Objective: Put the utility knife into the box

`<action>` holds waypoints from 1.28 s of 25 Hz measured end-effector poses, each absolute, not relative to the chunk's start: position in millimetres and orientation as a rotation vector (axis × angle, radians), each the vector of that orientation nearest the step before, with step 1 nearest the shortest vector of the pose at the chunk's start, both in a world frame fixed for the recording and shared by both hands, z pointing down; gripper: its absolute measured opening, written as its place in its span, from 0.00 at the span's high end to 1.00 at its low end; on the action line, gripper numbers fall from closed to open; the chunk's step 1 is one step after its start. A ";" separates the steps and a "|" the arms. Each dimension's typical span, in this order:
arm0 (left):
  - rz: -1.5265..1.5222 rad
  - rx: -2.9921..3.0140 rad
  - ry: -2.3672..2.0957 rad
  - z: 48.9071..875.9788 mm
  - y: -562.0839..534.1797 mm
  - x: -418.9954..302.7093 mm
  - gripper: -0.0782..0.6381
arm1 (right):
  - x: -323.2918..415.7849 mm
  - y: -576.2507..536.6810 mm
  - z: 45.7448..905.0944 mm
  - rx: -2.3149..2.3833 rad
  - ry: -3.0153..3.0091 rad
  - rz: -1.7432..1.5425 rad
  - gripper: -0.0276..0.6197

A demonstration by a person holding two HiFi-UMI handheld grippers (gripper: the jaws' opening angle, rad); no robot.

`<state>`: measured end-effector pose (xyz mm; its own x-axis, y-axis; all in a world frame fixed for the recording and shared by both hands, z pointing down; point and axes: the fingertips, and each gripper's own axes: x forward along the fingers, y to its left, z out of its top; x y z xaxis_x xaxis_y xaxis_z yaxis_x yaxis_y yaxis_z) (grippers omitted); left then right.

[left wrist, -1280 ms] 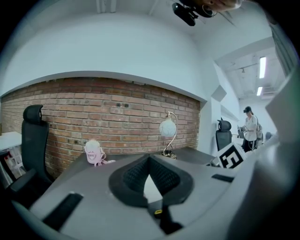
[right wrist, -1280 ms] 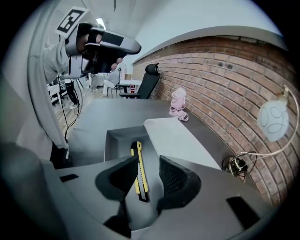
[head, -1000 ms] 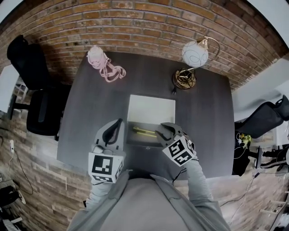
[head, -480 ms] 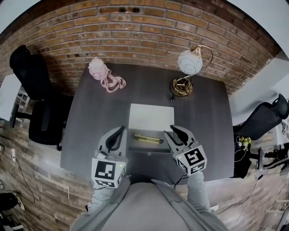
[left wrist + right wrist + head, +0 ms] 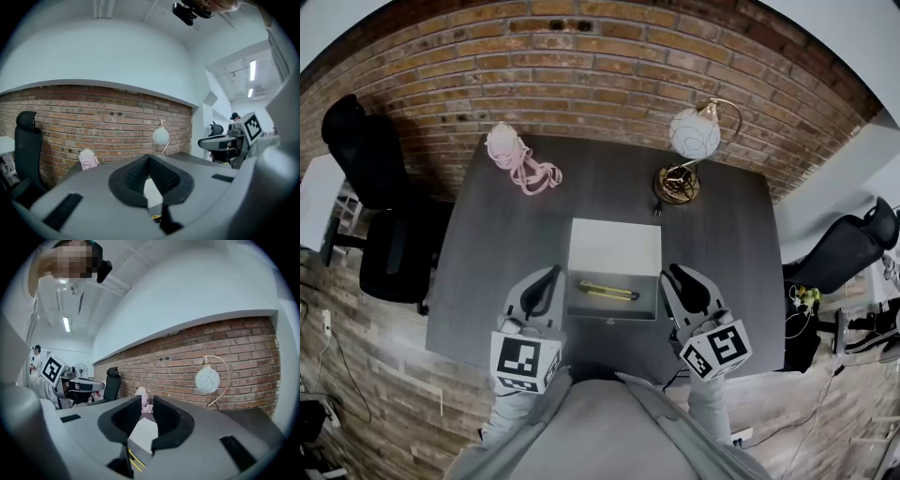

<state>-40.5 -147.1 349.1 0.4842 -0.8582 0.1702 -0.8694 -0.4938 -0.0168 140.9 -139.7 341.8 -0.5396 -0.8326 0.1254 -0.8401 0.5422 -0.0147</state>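
Observation:
The yellow and black utility knife (image 5: 607,291) lies inside the open grey box (image 5: 611,317), whose white lid (image 5: 615,246) lies flat behind it. My right gripper (image 5: 672,274) hovers just right of the box. Its jaws have just been closing, a gap still shows between them, and nothing is in it. In the right gripper view (image 5: 146,401) the knife (image 5: 136,459) shows low down, beneath the jaws. My left gripper (image 5: 551,274) hangs at the box's left side, its tips (image 5: 149,159) meeting with nothing held.
A globe lamp (image 5: 689,141) stands at the dark table's back right, a pink cord bundle (image 5: 520,150) at the back left. Black office chairs flank the table on the left (image 5: 370,187) and right (image 5: 848,248). A brick wall runs behind.
My right gripper has risen off the knife's right end and drawn back to the right of the box, jaws narrower. The knife stays in the box. The left gripper has not moved.

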 end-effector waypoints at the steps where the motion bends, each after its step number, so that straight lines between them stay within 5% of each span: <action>1: 0.240 2.648 -1.537 349.0 -147.5 -39.6 0.86 | 141.8 -138.1 339.9 1.460 -2.667 0.105 0.83; 16: 0.245 2.658 -1.484 357.9 -157.3 -15.2 0.86 | 168.6 -134.3 338.7 1.598 -2.646 0.119 0.93; 32: 0.257 2.656 -1.464 363.1 -165.8 -14.1 0.86 | 170.5 -141.4 348.8 1.610 -2.633 0.168 0.93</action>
<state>-14.1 -165.8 363.1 0.5239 -0.8293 0.1943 -0.8459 -0.5333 0.0043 170.5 -141.4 348.8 -0.4562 -0.8842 0.0999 -0.8898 0.4517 -0.0657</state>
